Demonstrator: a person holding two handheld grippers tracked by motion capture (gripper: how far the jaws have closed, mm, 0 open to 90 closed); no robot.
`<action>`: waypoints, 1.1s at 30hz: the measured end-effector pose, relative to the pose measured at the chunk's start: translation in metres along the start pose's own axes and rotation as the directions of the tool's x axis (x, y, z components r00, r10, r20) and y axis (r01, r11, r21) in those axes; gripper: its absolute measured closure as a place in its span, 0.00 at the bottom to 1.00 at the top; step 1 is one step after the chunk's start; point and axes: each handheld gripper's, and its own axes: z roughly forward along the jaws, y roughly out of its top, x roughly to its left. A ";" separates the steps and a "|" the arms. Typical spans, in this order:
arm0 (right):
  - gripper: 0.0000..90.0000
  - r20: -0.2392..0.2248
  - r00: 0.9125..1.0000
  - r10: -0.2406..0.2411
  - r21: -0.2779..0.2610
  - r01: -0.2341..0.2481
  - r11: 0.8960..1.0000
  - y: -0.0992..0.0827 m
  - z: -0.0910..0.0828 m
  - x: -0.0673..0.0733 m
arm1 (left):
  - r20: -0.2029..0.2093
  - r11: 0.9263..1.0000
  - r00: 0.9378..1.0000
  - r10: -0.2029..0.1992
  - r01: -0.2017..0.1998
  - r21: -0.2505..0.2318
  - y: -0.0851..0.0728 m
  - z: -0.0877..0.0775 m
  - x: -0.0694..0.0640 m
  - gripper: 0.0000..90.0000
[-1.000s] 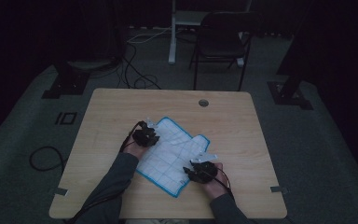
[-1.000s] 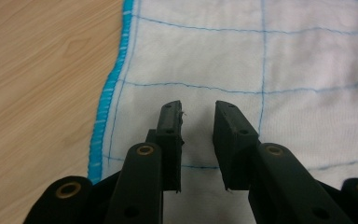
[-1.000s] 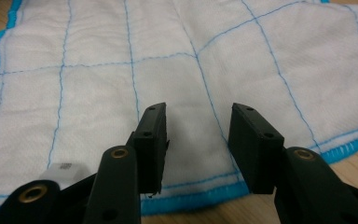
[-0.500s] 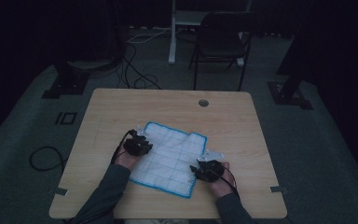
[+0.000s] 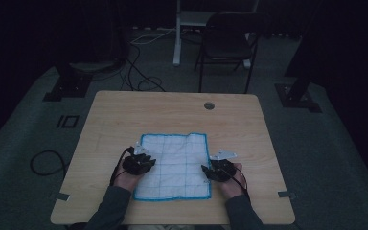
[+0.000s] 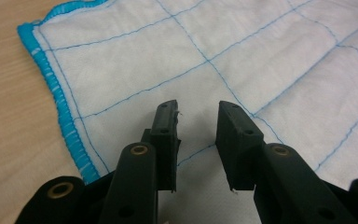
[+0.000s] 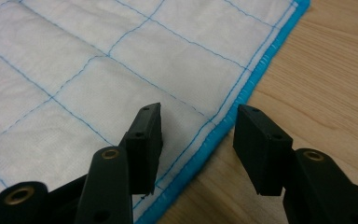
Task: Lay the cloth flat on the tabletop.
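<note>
A: White quilted cloth with blue stitched grid and bright blue hemmed border is seen spread flat on the light wooden table, near the person's side, roughly centred. No fold is left in it.

B: Left gripper: jaws stand part open, just widened, nothing is held. Bare cloth is seen between the pads in the left gripper view, a little way in from the left hem.

A: Right gripper: also part open, nothing is clamped. The blue border passes between the pads, one pad over cloth, the other over wood.

B: Step is judged as laying out done, next pinch being set up, probably for a fold.

A: How it should be done: the left gripper should be shifted out to the hem, so the edge is caught and not the middle of a panel. A mid-panel pinch would likely bunch the fabric.

B: Right is already placed astride the edge. It should be lowered until the lower pad slides under the border, then closed.

A: Both sides should be lifted together, level, so that the cloth is not skewed. The stitched grid lines can be used for alignment.
</note>
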 end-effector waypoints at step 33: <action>0.59 -0.002 1.000 0.010 0.003 -0.010 1.000 -0.006 -0.006 0.002 | -0.124 0.994 0.988 -0.091 0.082 -0.072 -0.026 -0.029 0.005 0.64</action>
